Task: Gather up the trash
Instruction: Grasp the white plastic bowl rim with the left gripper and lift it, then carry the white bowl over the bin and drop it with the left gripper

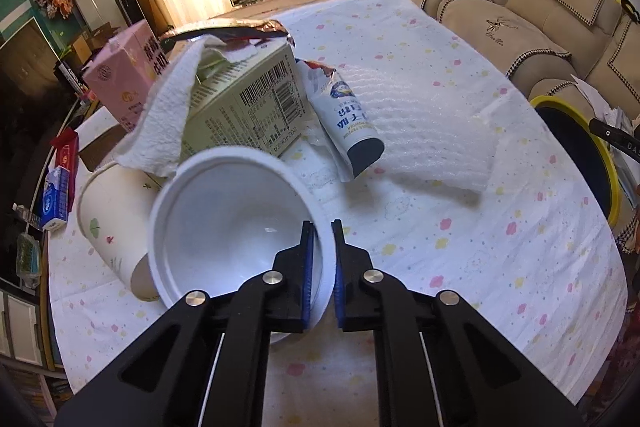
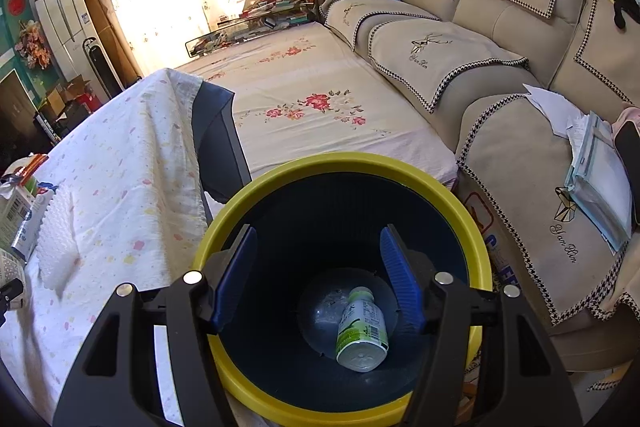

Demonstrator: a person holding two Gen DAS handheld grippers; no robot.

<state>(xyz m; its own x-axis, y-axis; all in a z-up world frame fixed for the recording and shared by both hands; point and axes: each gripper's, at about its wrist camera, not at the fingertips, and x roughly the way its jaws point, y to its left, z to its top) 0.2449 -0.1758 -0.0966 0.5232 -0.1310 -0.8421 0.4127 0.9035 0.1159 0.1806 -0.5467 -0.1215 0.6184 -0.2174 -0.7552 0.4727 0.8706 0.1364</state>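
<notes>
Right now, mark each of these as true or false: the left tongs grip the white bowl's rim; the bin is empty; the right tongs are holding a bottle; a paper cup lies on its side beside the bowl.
1. The left tongs grip the rim of the white bowl. True.
2. The yellow-rimmed bin is empty. False: a small green-labelled bottle lies at its bottom.
3. The right tongs hold a bottle. False: they hang open above the bin, holding nothing.
4. A paper cup lies on its side beside the bowl. True.
</notes>
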